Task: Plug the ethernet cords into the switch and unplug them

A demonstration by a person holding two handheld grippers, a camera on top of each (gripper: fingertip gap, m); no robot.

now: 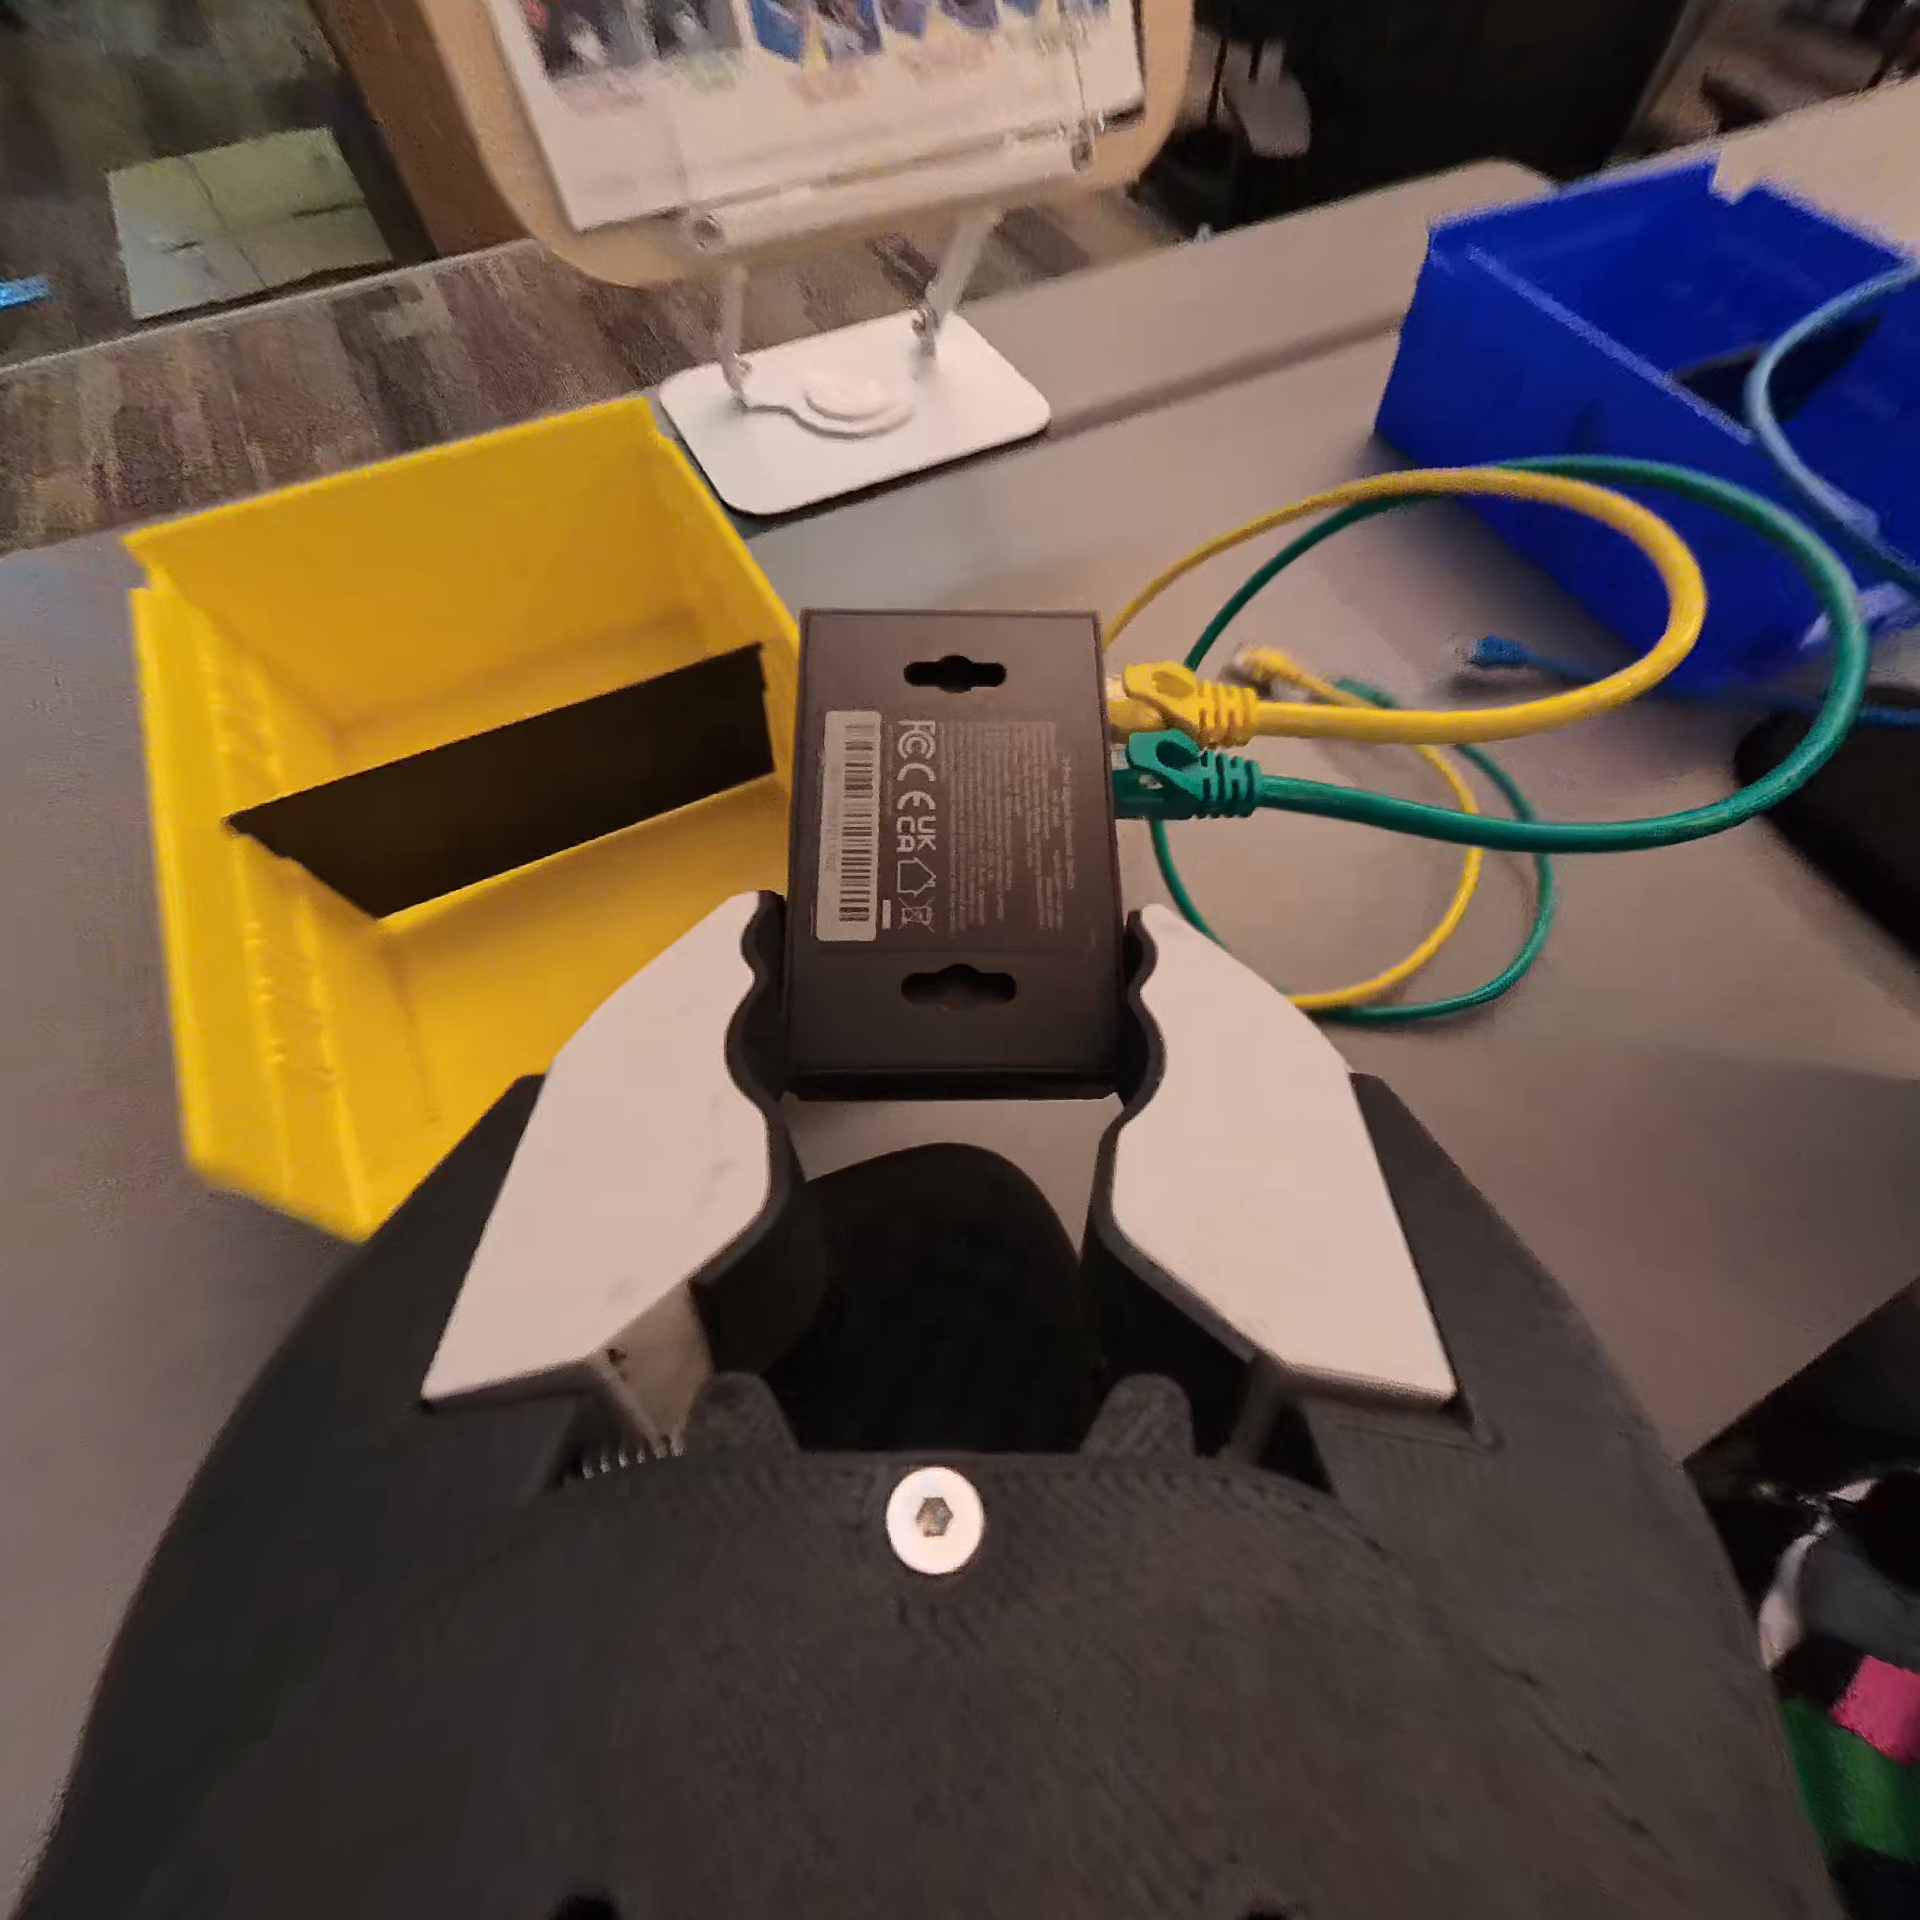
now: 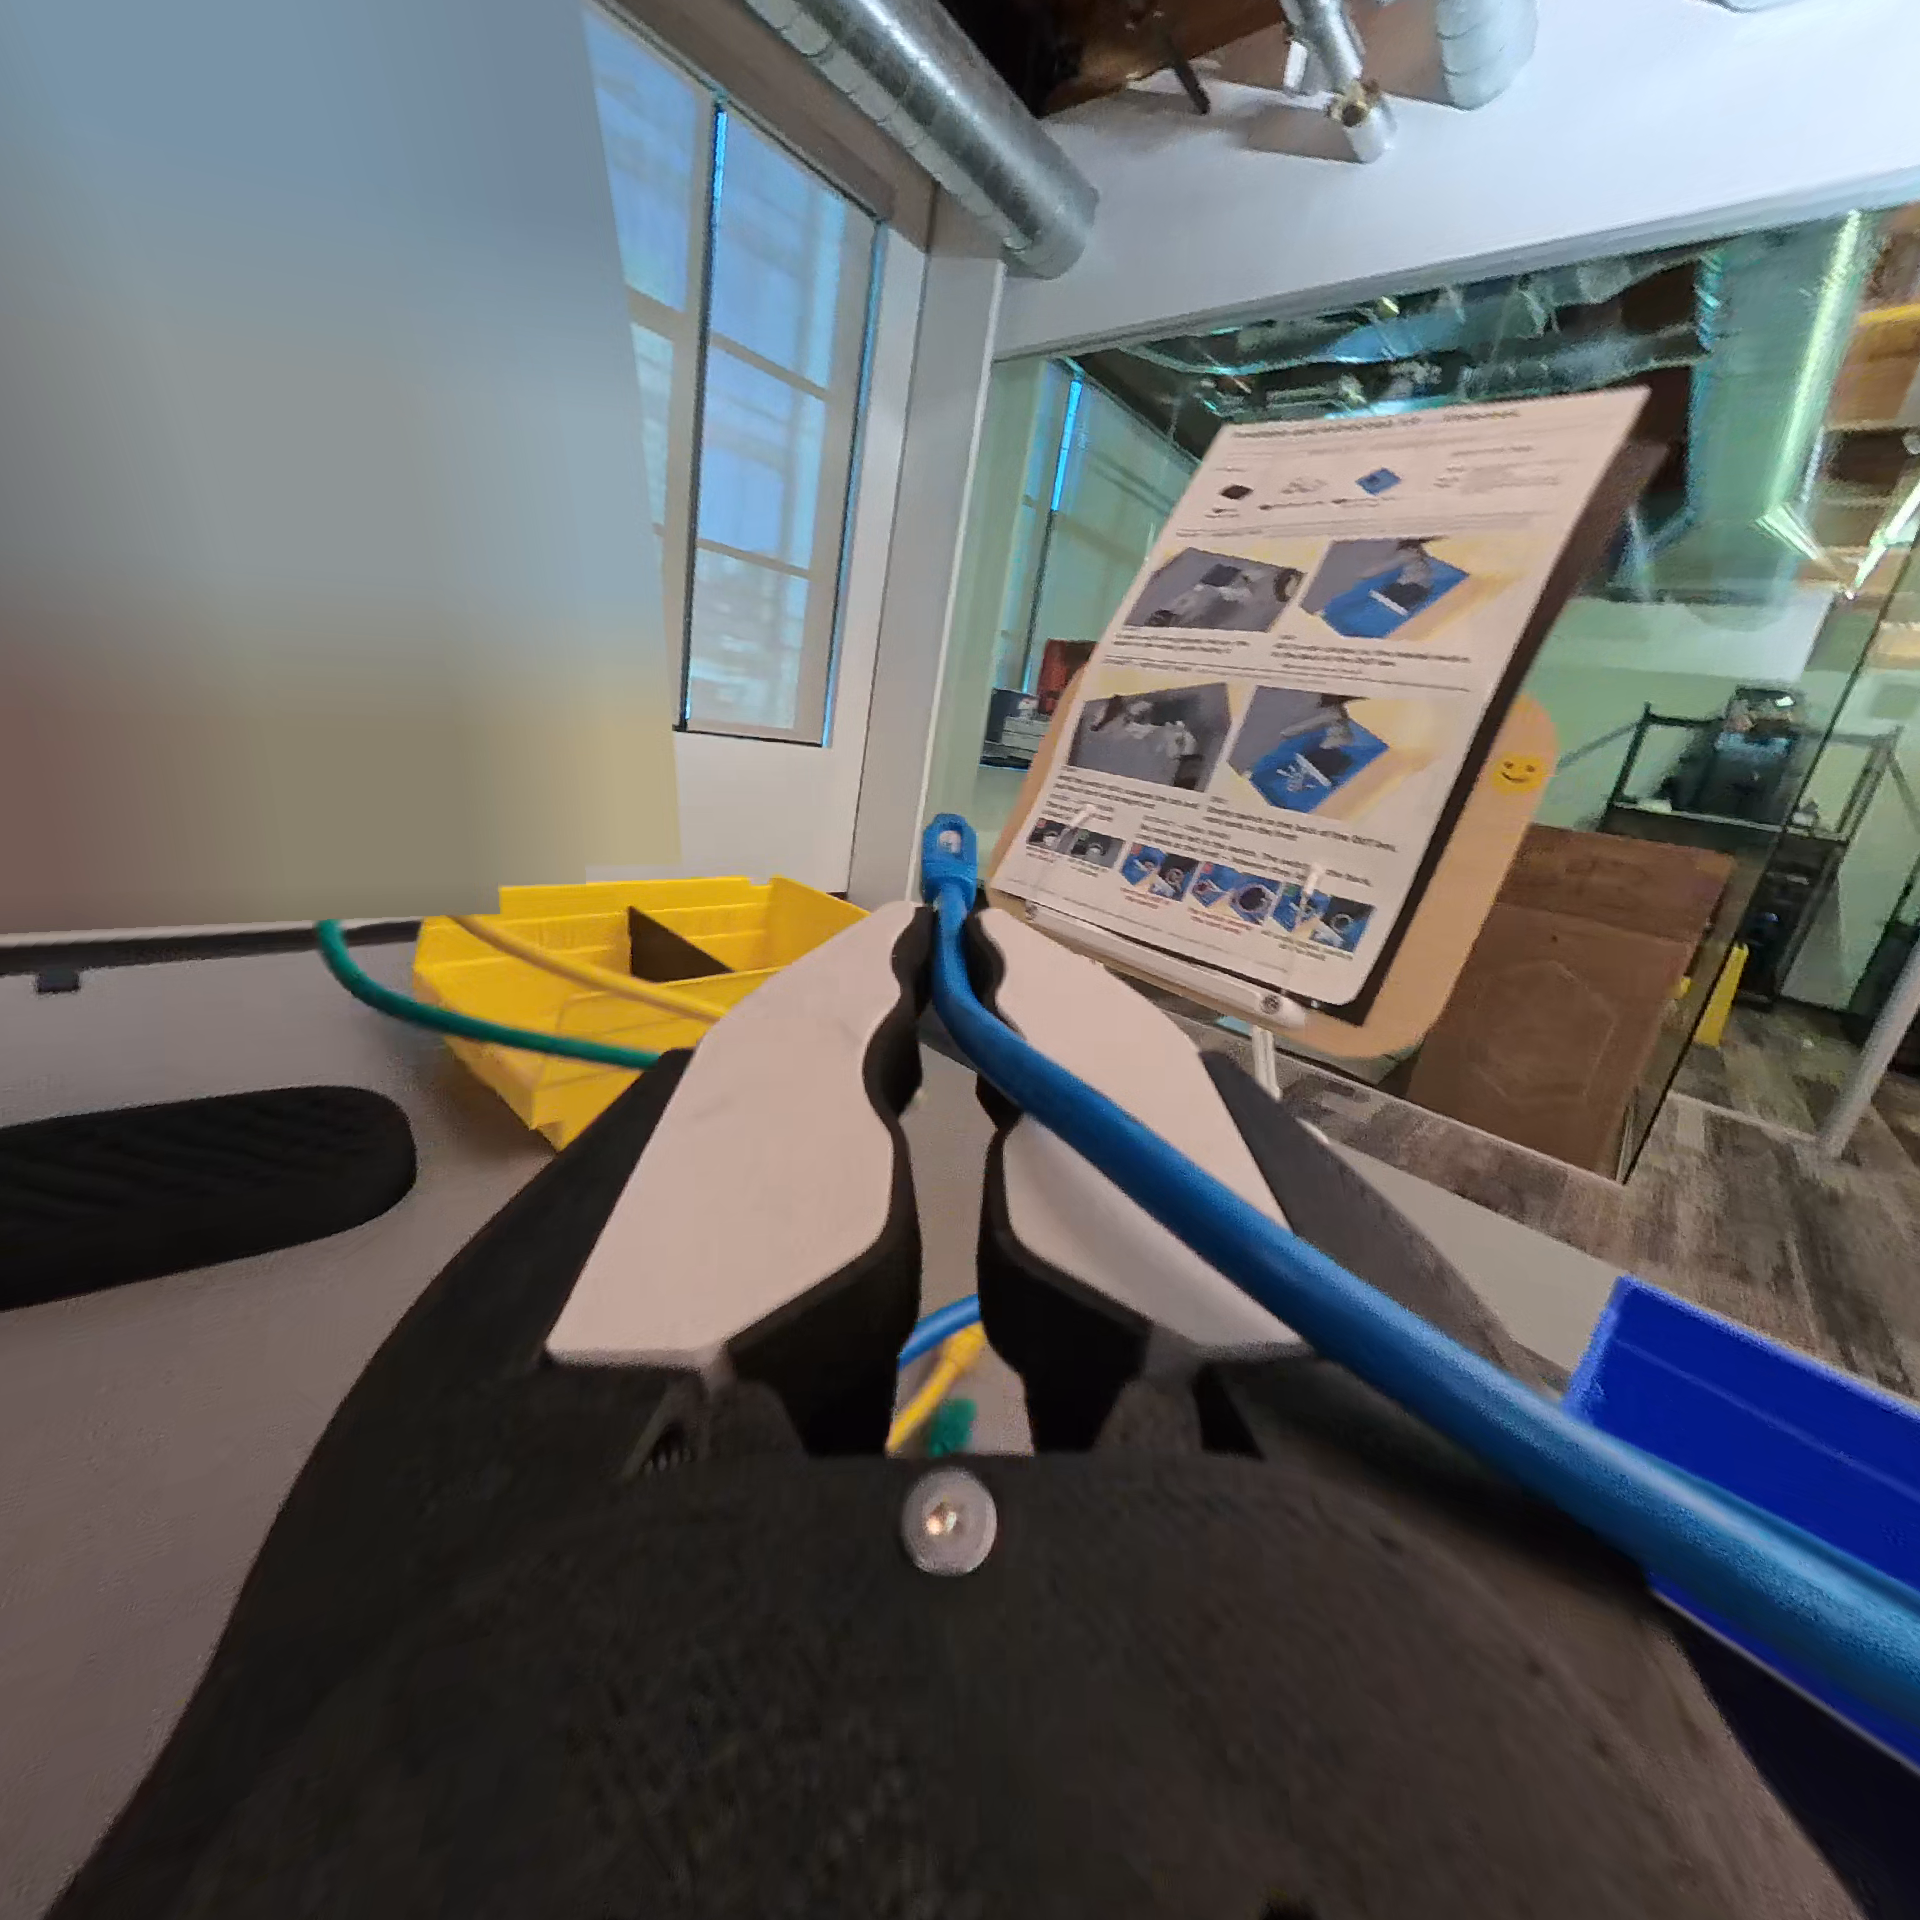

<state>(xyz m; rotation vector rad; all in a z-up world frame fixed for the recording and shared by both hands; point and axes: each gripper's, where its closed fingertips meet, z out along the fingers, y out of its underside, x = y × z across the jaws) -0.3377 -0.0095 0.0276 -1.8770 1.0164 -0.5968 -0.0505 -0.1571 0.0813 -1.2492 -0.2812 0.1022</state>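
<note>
Two cords [image 1: 1195,748] enter my left-clamped switch [image 1: 951,831] at 3 o'clock; only my right gripper [image 2: 948,940] shows the pinched blue cord [image 2: 1143,1153].

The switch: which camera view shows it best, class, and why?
The left wrist view: the switch sits centred, underside up, in the left hand-held gripper, two cords plugged in. The right wrist view does not show it.

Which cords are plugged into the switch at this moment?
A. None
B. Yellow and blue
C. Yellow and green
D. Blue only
C: the yellow cord and green cord sit in the switch held by the left gripper; the right gripper holds the blue cord.
</note>
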